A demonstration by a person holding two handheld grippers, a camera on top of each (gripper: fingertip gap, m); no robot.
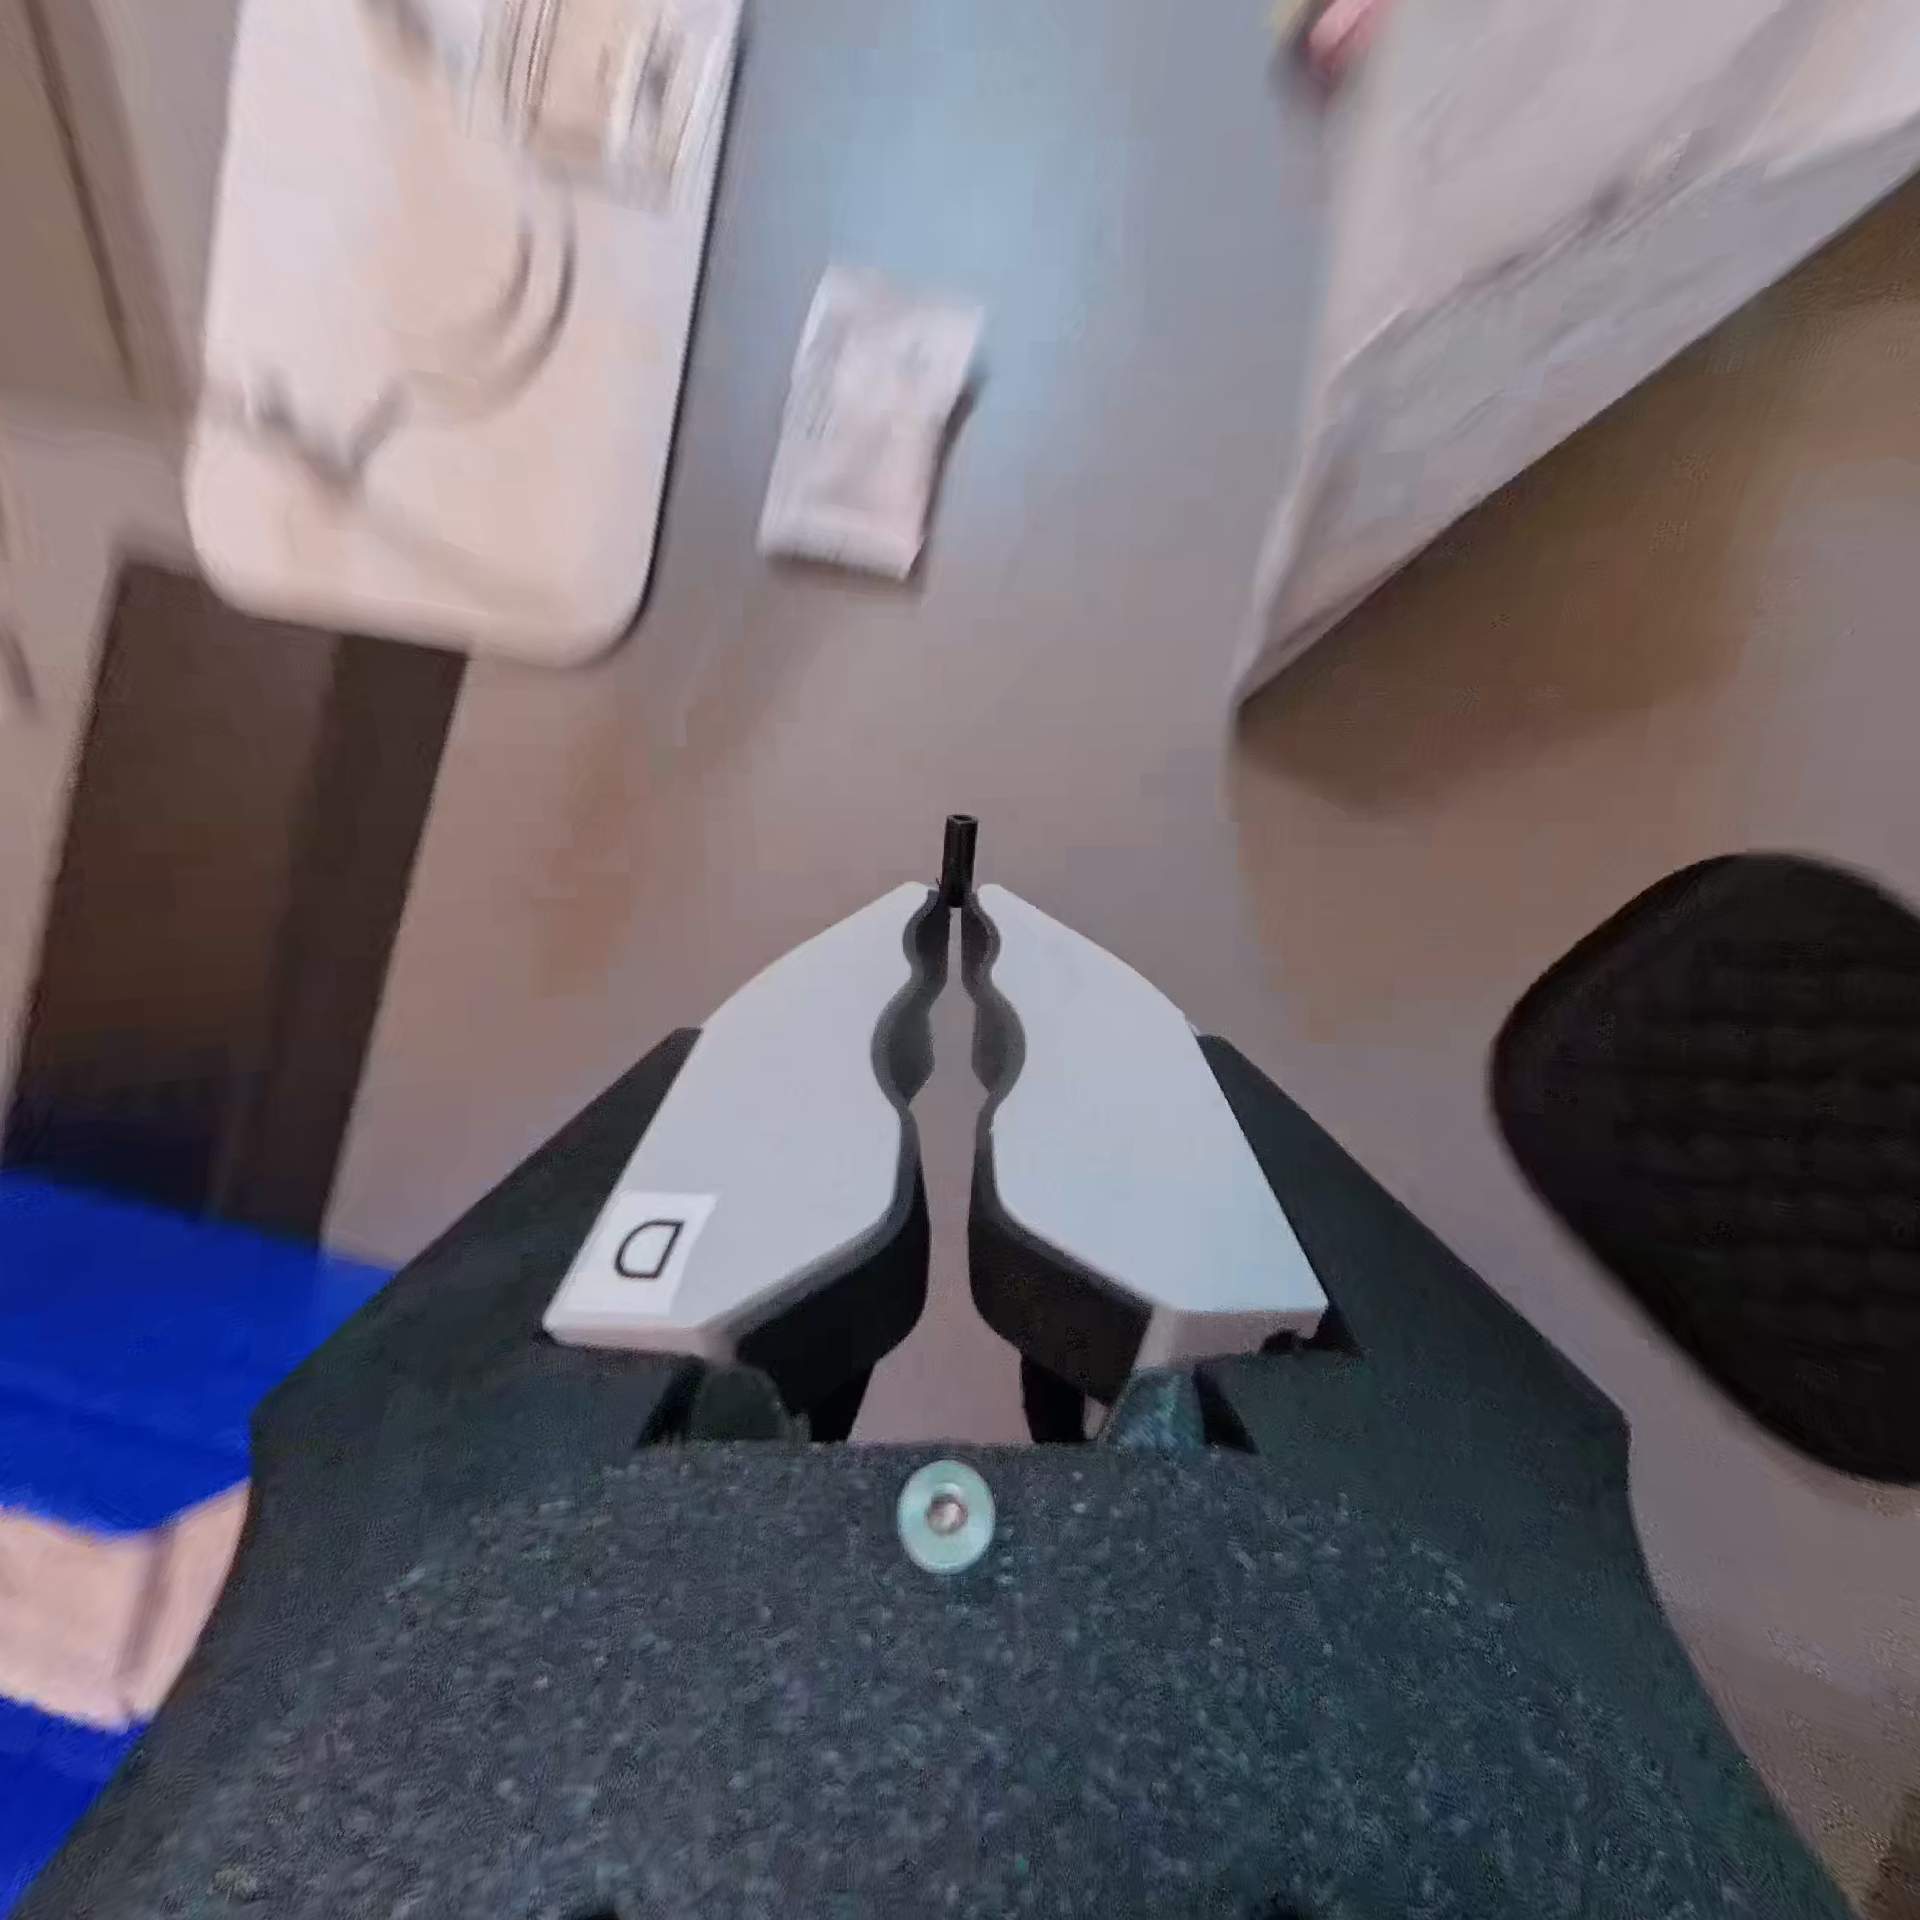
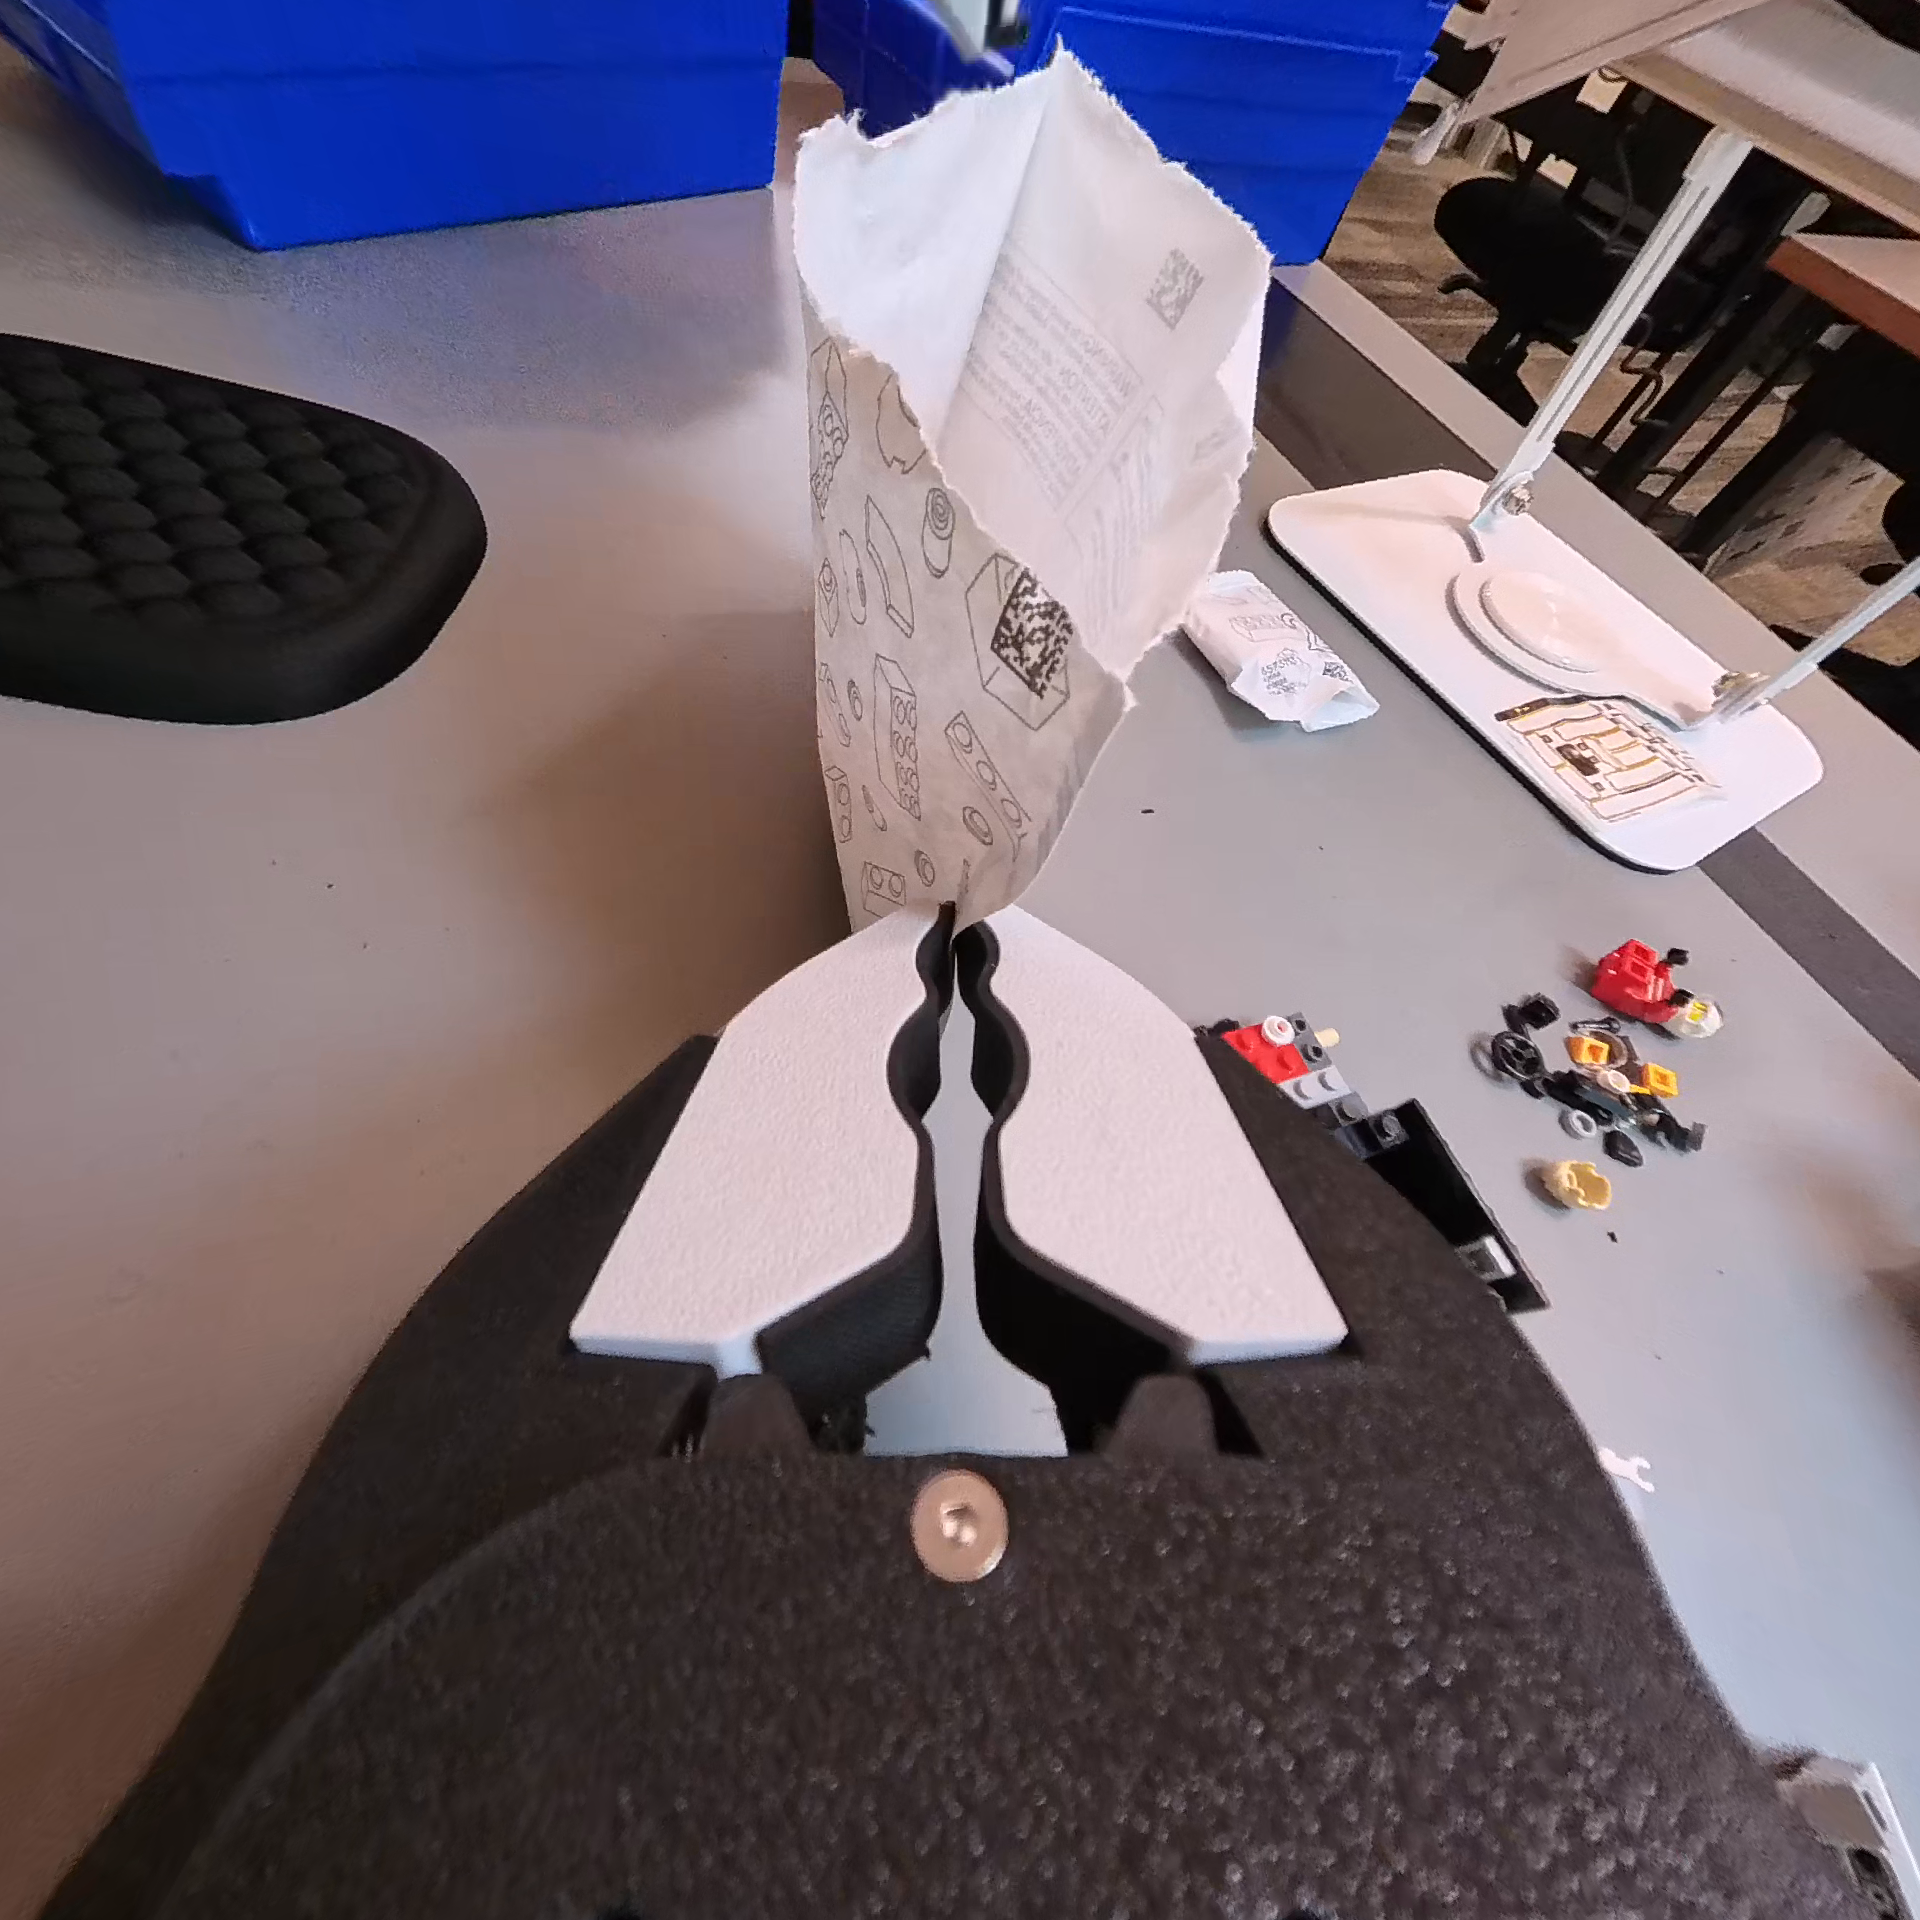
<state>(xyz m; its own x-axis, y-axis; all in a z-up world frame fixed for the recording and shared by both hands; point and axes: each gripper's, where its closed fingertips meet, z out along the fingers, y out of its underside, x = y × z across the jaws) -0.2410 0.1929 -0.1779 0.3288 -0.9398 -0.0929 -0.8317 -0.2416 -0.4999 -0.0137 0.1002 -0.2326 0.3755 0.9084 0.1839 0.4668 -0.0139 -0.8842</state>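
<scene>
pinching perhaps tubing (image 1: 958, 860), versus paper (image 2: 997, 540)

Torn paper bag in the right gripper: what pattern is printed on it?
Black line drawings of toy bricks on the white torn paper bag; right wrist view.

- My left claw (image 1: 954, 902) has pale grey fingers on a speckled black body, and pinches a small black tube (image 1: 956, 857).
- My right claw (image 2: 954, 935), the same grey and black, grips a torn white paper bag (image 2: 966, 582) printed with black outline drawings of bricks.
- The counter (image 2: 416, 935) is plain grey.
- Blue bins (image 2: 468, 114) stand at its far edge.
- A black pad (image 2: 197, 530) carries a honeycomb texture.
- Small red, black, grey and yellow bricks (image 2: 1590, 1070) lie scattered at its right edge.
</scene>
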